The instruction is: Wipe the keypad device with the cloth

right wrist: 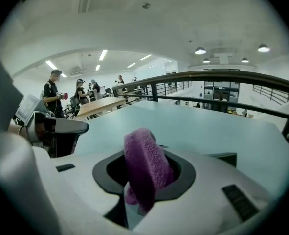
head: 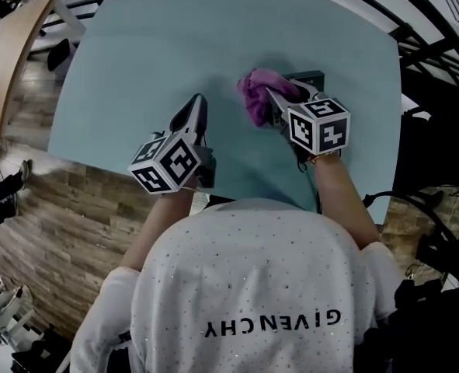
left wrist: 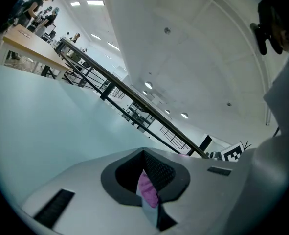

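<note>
Both tongs are hovering over the table (head: 136,53): my right tongs (head: 274,99) are clamping the purple cloth (head: 254,92) beside the keypad device (head: 311,76); my left tongs (head: 198,107) are sitting together, empty, nearby

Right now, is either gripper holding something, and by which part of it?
The right gripper pinches the purple cloth by a bunched fold, and the rest of the cloth sticks out past the jaws. The left gripper holds nothing.

Bright, even ceiling-lamp light; fisheye bending and dark corners; near parts slightly soft.
</note>
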`<act>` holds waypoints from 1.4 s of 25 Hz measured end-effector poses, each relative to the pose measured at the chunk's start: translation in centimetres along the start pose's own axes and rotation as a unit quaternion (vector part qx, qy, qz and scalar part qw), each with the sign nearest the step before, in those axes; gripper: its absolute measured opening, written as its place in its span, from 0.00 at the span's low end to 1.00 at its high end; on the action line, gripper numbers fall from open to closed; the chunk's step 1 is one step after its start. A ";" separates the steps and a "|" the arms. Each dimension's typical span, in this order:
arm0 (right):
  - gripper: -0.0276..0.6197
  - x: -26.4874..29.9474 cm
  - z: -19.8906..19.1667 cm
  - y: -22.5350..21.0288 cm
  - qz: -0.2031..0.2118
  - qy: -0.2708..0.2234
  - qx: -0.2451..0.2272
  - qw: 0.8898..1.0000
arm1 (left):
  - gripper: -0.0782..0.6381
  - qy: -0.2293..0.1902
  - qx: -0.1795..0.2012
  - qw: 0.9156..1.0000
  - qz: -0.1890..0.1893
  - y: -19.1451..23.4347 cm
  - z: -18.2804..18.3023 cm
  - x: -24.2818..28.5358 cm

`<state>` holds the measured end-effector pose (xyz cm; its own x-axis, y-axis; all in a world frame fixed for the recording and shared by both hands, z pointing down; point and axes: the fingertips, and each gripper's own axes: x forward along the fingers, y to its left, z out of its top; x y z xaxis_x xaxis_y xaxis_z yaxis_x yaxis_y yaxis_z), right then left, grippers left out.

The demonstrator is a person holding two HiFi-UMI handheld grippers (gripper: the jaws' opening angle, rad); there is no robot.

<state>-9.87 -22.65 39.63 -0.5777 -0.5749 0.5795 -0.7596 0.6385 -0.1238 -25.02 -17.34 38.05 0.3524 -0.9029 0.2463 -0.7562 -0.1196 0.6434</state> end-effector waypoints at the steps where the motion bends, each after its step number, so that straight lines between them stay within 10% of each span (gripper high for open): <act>1: 0.20 0.0 -0.5 -0.2 -0.007 0.004 0.005 1.000 | 0.12 0.005 0.001 1.000 -0.005 0.1 0.1 0.4; 22: 0.20 -0.5 -14.4 3.2 -0.026 0.200 -0.022 0.979 | 0.12 0.039 0.029 0.996 -0.068 -0.1 0.5 4.1; 30: 0.19 -1.5 0.4 3.0 0.011 0.024 0.010 1.000 | 0.12 0.051 0.038 0.997 -0.045 0.7 0.2 2.1; 35: 0.19 -4.1 9.4 0.0 -0.039 -0.122 0.001 0.992 | 0.12 0.029 0.036 0.999 -0.020 2.0 0.7 1.0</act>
<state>-10.28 -25.11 29.62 -0.5721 -0.7298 0.3744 -0.8055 0.5860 -0.0885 -26.55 -18.73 39.07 0.4126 -0.8718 0.2641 -0.7777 -0.1862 0.6005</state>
